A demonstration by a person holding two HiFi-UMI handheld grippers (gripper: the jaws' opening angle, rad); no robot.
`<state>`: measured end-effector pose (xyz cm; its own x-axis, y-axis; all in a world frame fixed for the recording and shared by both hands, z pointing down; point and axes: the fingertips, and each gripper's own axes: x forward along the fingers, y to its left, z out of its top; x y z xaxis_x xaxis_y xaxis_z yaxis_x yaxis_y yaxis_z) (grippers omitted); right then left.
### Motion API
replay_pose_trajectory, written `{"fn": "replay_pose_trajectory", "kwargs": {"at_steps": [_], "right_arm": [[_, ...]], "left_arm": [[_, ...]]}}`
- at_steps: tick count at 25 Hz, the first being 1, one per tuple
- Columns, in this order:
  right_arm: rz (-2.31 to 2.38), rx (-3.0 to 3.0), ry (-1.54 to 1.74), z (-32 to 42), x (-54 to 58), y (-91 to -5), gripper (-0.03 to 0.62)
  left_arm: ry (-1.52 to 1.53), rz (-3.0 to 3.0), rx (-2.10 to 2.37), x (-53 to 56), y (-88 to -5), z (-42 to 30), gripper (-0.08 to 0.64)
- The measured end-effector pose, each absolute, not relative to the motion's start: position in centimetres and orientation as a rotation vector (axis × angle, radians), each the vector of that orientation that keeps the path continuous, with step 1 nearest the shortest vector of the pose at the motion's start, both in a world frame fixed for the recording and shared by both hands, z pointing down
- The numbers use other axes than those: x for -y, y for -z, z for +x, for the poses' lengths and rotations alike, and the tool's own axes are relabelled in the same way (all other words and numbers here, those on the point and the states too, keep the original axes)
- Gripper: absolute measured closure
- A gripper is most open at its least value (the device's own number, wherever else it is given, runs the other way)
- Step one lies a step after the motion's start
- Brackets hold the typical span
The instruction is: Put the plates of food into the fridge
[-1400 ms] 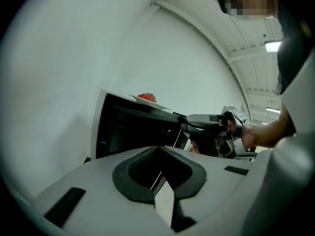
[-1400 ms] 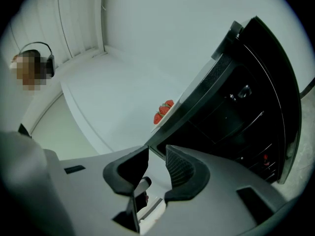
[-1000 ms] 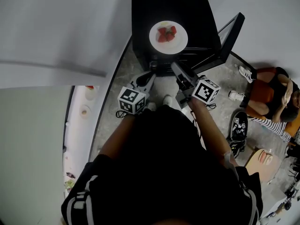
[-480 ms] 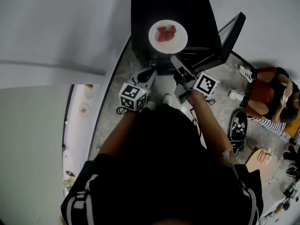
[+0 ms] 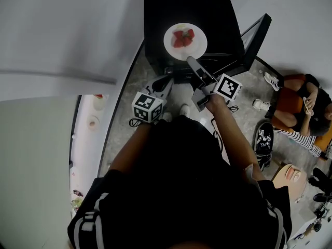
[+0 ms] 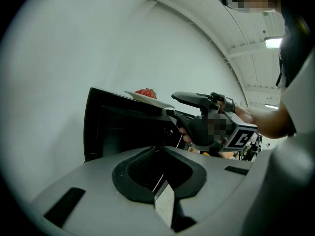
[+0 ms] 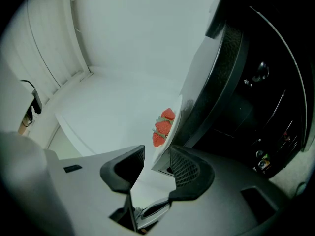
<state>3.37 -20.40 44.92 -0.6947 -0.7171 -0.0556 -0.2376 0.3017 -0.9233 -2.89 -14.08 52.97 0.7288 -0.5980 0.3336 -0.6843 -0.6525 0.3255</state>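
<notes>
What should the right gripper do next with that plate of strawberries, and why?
Probably the right gripper should close its fingers on the plate rim. The fingers have just been opening and straddle the rim without clamping it, while the plate sits on top of the fridge, whose door is open.

Plate (image 5: 185,41) with strawberries (image 5: 183,37) sits on top of fridge (image 5: 207,9), near its front edge. Fridge door (image 5: 254,40) hangs open to the right. Right gripper (image 5: 191,61) at plate's near rim: jaws just opened, rim between them. Left gripper (image 5: 167,82) lower left, before the fridge front.
</notes>
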Motion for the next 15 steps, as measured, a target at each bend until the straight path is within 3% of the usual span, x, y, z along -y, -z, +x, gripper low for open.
{"fn": "replay_pose_trajectory", "kwargs": {"at_steps": [15], "right_arm": [[-0.868, -2.016, 1.446, 3.5, 21.8, -45.8, 0.456]], "left_arm": [[-0.284, 2.485, 0.981, 13.7, -53.3, -3.4, 0.537]]}}
